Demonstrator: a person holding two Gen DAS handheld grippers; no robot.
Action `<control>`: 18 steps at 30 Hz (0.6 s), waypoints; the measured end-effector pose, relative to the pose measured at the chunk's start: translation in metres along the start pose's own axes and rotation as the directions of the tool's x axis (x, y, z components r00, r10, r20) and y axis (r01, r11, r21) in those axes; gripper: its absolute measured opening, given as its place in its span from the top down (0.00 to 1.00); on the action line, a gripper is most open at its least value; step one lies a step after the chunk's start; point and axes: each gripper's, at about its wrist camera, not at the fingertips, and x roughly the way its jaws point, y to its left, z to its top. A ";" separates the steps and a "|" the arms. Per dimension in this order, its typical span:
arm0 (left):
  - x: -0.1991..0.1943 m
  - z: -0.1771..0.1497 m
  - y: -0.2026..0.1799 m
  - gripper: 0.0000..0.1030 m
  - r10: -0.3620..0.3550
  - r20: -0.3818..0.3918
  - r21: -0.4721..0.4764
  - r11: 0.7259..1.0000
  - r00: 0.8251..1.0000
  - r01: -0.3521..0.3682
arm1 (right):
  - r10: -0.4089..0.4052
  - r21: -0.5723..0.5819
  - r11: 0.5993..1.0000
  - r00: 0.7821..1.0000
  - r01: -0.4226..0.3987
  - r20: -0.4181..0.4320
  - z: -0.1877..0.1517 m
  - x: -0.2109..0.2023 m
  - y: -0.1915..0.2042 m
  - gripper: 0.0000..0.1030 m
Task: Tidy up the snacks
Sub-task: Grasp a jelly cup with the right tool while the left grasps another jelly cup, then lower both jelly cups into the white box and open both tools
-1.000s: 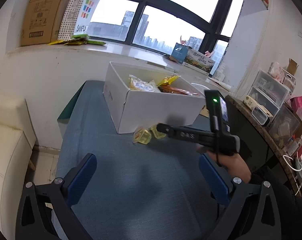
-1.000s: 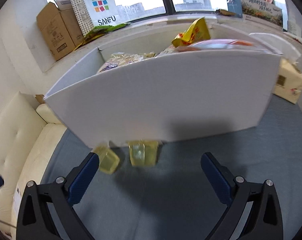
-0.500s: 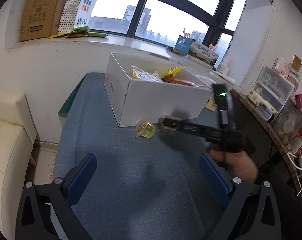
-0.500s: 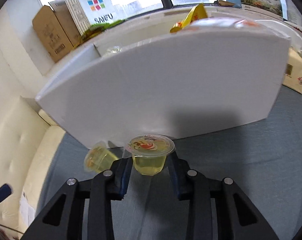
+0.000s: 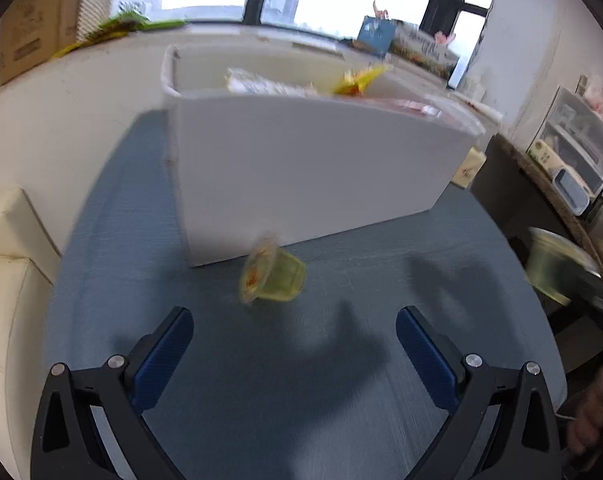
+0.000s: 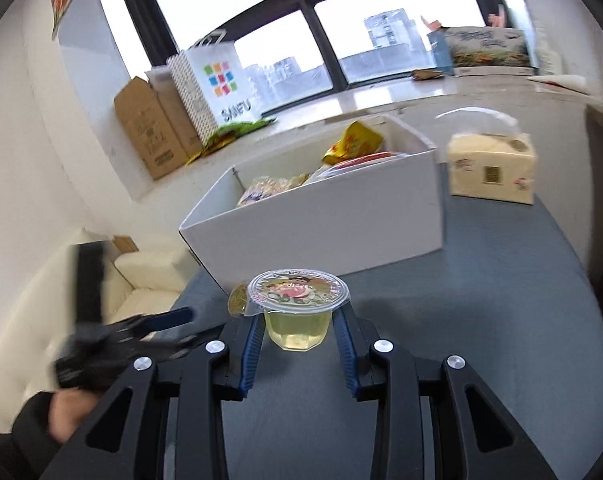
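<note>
**Inspector:** Nearest the right wrist camera, the right tongs [image 6: 299,330] are clamped on a jelly cup [image 6: 297,312]. Its blue pads [image 6: 251,340] press both sides of the clear tub. The cup sits upright, printed foil lid on top, pale yellow jelly below, held above the blue-grey bench [image 6: 481,320].

**Clerk:** And the left side?

**Inspector:** Left tongs [image 5: 293,344] stand wide apart, nothing between the fingers [image 5: 161,356]. Just ahead of them a second jelly cup [image 5: 271,276] lies tipped on its side on the bench [image 5: 341,400], lid facing left. It is blurred. It rests close to the front wall of the white box [image 5: 309,168]; whether it touches the wall I cannot tell.

**Clerk:** Does the right camera confirm that cup?

**Inspector:** Partly. A sliver of the second cup [image 6: 237,300] shows behind and left of the held one, near the box's corner.

**Clerk:** Contents of the box?

**Inspector:** From the right view, the white box [image 6: 321,232] holds a yellow packet [image 6: 353,140] standing up, a clear bag of snacks [image 6: 267,188] to its left, and a red-topped item [image 6: 365,158], not identifiable. To the right of the box, apart from it, a pack of tissues [image 6: 493,172] sits on the bench.

**Clerk:** Beyond that?

**Inspector:** On the window sill, a cardboard carton [image 6: 149,128] and a white paper bag [image 6: 217,84] with coloured squares. A cream sofa [image 6: 141,280] stands left of the bench.
</note>
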 end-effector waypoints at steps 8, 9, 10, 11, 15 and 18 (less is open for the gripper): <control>0.033 0.011 0.000 0.22 0.081 -0.052 -0.002 0.997 0.995 -0.081 | -0.024 0.031 0.999 0.999 0.023 0.040 -0.001 -0.015 -0.003 0.64; 0.034 0.012 -0.001 0.33 0.082 -0.047 0.011 0.997 0.996 -0.082 | -0.022 0.037 0.999 0.999 0.021 0.040 -0.002 -0.015 -0.005 0.65; 0.035 0.013 -0.002 0.48 0.084 -0.046 0.022 0.996 0.995 -0.083 | -0.018 0.042 0.999 0.999 0.016 0.039 -0.002 -0.015 -0.006 0.65; 0.034 0.014 -0.001 0.57 0.080 -0.047 0.028 0.996 0.996 -0.079 | -0.018 0.042 0.999 0.999 0.016 0.037 -0.003 -0.015 -0.006 0.65; 0.016 0.016 -0.002 0.68 0.037 0.007 0.050 0.998 0.999 -0.038 | -0.023 0.032 0.999 0.998 0.022 0.051 -0.003 -0.017 -0.003 0.65; -0.003 0.015 0.000 0.68 -0.054 0.044 0.019 0.998 0.998 0.053 | -0.020 0.037 0.999 0.999 0.018 0.044 -0.004 -0.015 -0.003 0.64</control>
